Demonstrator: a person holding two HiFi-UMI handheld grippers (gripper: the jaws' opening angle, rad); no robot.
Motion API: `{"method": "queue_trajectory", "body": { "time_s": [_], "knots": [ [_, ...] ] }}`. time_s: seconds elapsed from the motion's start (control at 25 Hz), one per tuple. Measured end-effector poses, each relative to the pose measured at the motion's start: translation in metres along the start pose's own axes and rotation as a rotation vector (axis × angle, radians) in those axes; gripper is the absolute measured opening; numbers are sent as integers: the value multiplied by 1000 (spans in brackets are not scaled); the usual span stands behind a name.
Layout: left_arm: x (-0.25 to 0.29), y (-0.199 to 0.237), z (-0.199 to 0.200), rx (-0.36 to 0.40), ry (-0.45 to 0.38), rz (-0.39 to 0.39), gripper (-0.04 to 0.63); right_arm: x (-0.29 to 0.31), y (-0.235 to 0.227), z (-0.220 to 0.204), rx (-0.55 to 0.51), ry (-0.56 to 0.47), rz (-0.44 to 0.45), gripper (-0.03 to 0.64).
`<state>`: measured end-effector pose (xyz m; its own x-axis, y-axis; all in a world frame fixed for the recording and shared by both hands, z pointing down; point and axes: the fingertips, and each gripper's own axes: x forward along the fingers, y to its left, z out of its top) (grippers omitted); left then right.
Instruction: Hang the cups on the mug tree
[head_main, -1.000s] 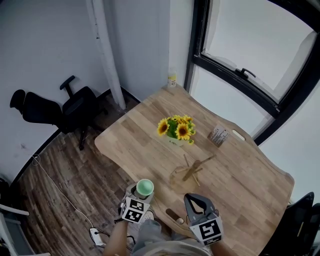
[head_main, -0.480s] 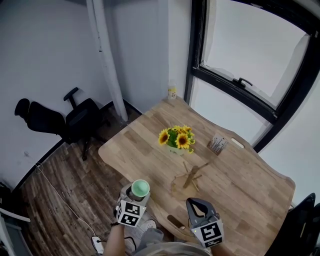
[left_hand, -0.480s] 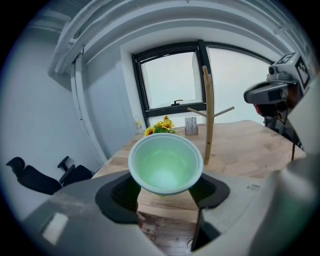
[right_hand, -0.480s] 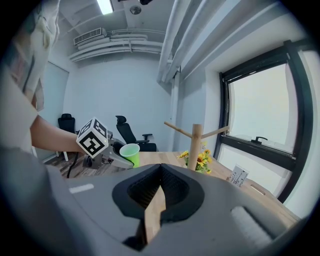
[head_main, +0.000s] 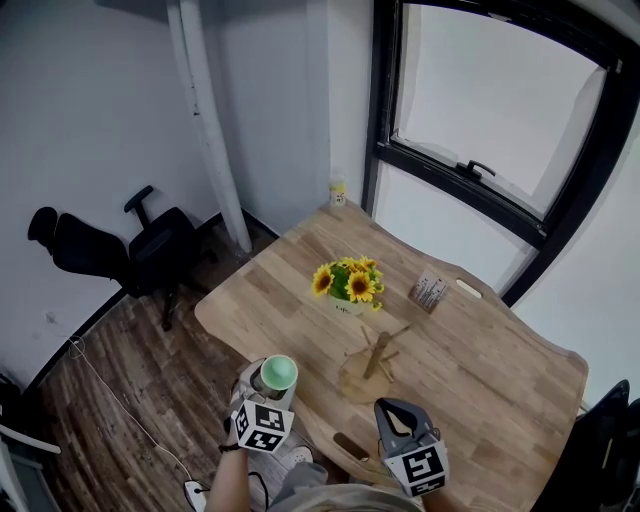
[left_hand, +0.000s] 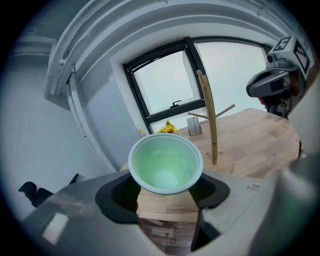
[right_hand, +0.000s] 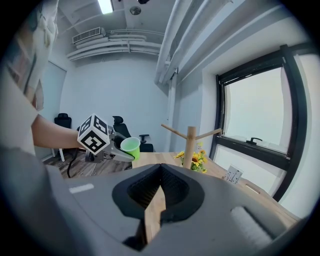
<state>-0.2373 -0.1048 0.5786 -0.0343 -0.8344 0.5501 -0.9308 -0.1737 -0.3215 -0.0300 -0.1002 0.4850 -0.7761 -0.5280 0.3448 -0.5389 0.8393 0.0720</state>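
A pale green cup (head_main: 279, 373) sits mouth-up between the jaws of my left gripper (head_main: 274, 381), which is shut on it, just off the table's near-left edge. In the left gripper view the cup (left_hand: 165, 164) fills the middle, with the wooden mug tree (left_hand: 210, 117) behind it to the right. The mug tree (head_main: 375, 357) stands bare on its round base near the table's front. My right gripper (head_main: 392, 412) hangs over the near edge, shut and empty; from it I see the mug tree (right_hand: 190, 142) and the cup (right_hand: 131, 147) to the left.
A pot of sunflowers (head_main: 347, 281) stands mid-table, a small card holder (head_main: 430, 292) to its right, a small bottle (head_main: 337, 193) at the far corner. A dark office chair (head_main: 120, 250) stands on the floor at left. A window runs along the far side.
The head view has tilted up, so the table sits lower in the picture. Both grippers keep about the same places, the left still holding the cup.
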Motion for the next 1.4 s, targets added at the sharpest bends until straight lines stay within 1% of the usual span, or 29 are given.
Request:
{"method": "queue_trajectory", "body": {
  "time_s": [0.28,0.6,1.0,1.4],
  "knots": [
    [10,6,18,69,-8,8,301,-5,-1,-1,6,-3,-24,2],
    [30,4,39,161,-7,-4,301,-14,-8,-5,27,-7,-64,2],
    [58,-7,64,264,-8,-45,301,-26,-19,-9,42,-3,-118,3],
    [89,-19,81,348,-4,-76,301,-38,-30,-13,57,4,-184,3]
  ]
}}
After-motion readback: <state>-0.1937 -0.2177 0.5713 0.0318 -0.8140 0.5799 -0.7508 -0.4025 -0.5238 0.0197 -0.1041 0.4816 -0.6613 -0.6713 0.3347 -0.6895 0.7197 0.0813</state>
